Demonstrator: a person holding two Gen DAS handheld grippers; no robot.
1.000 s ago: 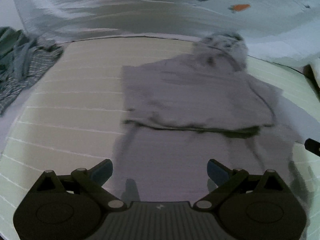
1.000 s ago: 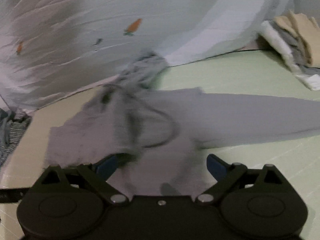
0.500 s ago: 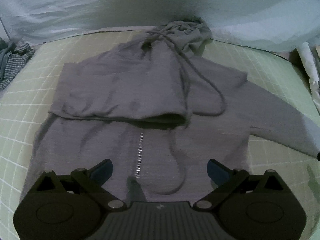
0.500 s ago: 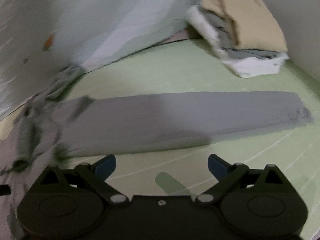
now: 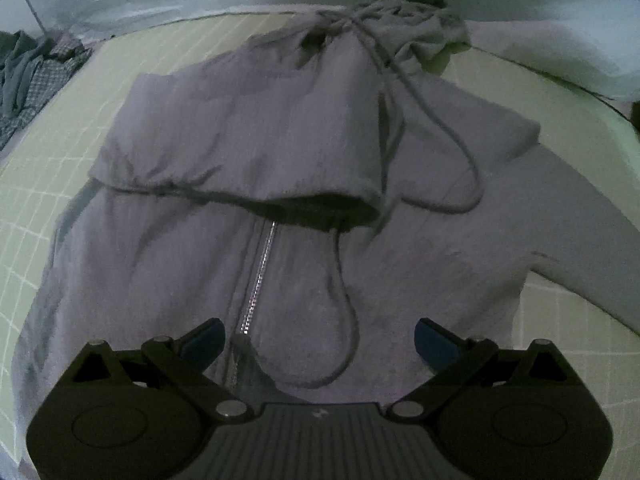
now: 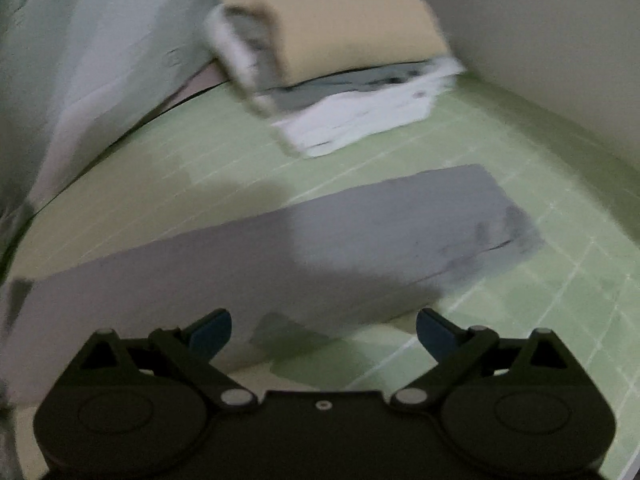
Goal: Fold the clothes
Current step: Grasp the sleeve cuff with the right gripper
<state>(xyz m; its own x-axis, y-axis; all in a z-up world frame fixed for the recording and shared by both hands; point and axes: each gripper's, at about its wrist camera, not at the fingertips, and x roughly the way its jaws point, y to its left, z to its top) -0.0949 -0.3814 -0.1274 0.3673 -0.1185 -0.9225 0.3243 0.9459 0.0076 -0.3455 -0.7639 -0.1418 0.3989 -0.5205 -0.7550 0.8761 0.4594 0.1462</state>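
Hoodie [image 5: 280,152] zip left cam — sleeve [image 6: 360,236] end right.

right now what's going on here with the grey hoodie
A person with a gripper in each hand is partway through folding a grey zip hoodie spread on a green grid mat. One sleeve is already folded across the chest; the other sleeve lies stretched out flat. The left gripper hovers open over the lower front by the zipper, and the right gripper is open above the stretched sleeve. Neither holds anything. A stack of folded clothes sits beyond.
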